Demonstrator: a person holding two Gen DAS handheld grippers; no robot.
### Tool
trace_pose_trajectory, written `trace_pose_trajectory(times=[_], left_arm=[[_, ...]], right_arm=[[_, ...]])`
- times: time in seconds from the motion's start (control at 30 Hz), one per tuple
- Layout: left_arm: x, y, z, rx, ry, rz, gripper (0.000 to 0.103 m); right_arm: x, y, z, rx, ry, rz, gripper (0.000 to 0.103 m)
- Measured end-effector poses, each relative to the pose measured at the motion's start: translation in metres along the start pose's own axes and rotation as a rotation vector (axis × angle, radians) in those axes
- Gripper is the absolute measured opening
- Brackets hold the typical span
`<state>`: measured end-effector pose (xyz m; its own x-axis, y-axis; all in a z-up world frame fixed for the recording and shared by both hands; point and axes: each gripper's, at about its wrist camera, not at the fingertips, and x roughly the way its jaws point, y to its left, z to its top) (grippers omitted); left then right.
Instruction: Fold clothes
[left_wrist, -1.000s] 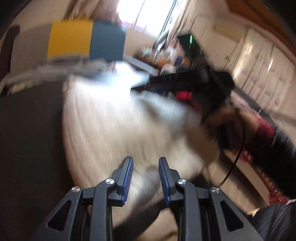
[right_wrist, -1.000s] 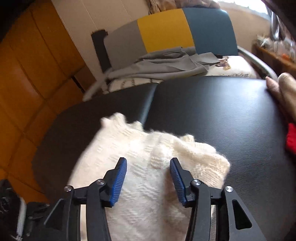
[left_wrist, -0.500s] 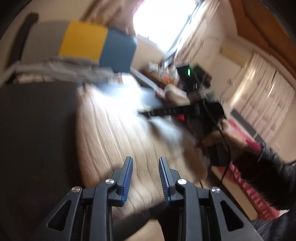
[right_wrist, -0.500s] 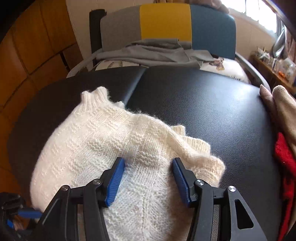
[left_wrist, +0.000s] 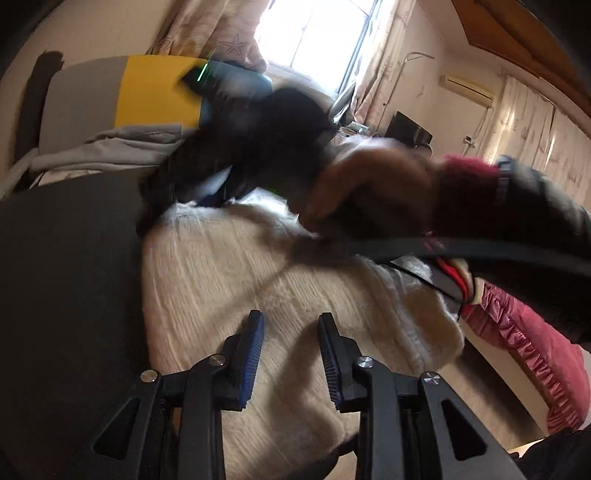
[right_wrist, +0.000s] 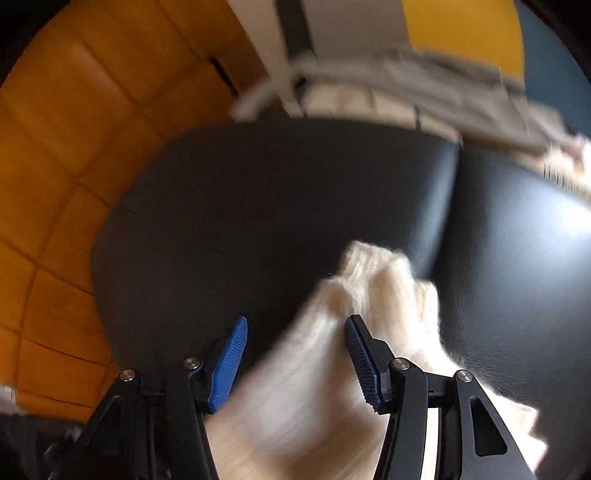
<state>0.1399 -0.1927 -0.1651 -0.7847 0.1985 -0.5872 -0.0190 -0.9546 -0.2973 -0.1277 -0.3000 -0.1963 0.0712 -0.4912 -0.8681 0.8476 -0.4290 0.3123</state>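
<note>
Your right tongs (right_wrist: 295, 349) swung left to the sweater (right_wrist: 332, 387) edge | both tongs (left_wrist: 290, 350) released | fold unfinished

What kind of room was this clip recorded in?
Most likely a lived-in home room, not a lab: a curtained window, a wall air conditioner, and a cream knit sweater spread on a black padded surface beside a grey-yellow-blue chair.
</note>
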Motion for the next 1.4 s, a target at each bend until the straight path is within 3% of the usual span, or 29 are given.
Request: trace_pose_trajectory(times=[0.03, 0.23, 0.37, 0.43, 0.5, 0.6, 0.7, 0.77, 0.87, 1.0, 1.1, 1.23, 1.4], left_arm=[[0.002, -0.001, -0.003, -0.001, 0.003, 0.002, 0.030], [0.006, -0.004, -0.006, -0.010, -0.006, 0.006, 0.030], [-0.006, 0.025, 0.003, -0.237, -0.045, -0.137, 0.032], [-0.021, 0.040, 0.007, -0.301, -0.066, -0.128, 0.033], [-0.036, 0.052, 0.013, -0.321, -0.098, -0.105, 0.038], [-0.054, 0.072, 0.022, -0.348, -0.120, -0.078, 0.043], [-0.045, 0.100, 0.033, -0.424, -0.048, -0.142, 0.050], [-0.027, 0.128, 0.043, -0.507, 0.028, -0.195, 0.053], [-0.007, 0.147, 0.046, -0.580, 0.087, -0.244, 0.054], [0.018, 0.162, 0.046, -0.653, 0.148, -0.298, 0.054], [0.032, 0.167, 0.048, -0.656, 0.177, -0.320, 0.056], [0.046, 0.168, 0.051, -0.630, 0.198, -0.347, 0.060], [0.059, 0.165, 0.055, -0.573, 0.232, -0.379, 0.067]], right_arm=[[0.018, -0.006, -0.004, -0.011, 0.046, -0.038, 0.058], [0.029, -0.007, -0.011, -0.058, 0.000, -0.093, 0.058], [0.024, -0.014, -0.013, -0.014, -0.020, -0.051, 0.061], [0.021, -0.016, -0.014, 0.008, -0.033, -0.028, 0.062], [0.000, -0.020, -0.016, 0.058, -0.092, 0.004, 0.066], [-0.047, -0.026, -0.028, 0.121, -0.229, 0.087, 0.082], [-0.099, -0.038, -0.063, 0.189, -0.339, 0.208, 0.102], [-0.132, -0.047, -0.091, 0.227, -0.402, 0.279, 0.103], [-0.150, -0.059, -0.143, 0.352, -0.378, 0.359, 0.103], [-0.148, -0.084, -0.222, 0.547, -0.298, 0.376, 0.103], [-0.142, -0.108, -0.262, 0.646, -0.282, 0.412, 0.103], [-0.127, -0.129, -0.276, 0.697, -0.288, 0.456, 0.103], [-0.113, -0.133, -0.262, 0.708, -0.286, 0.464, 0.103]])
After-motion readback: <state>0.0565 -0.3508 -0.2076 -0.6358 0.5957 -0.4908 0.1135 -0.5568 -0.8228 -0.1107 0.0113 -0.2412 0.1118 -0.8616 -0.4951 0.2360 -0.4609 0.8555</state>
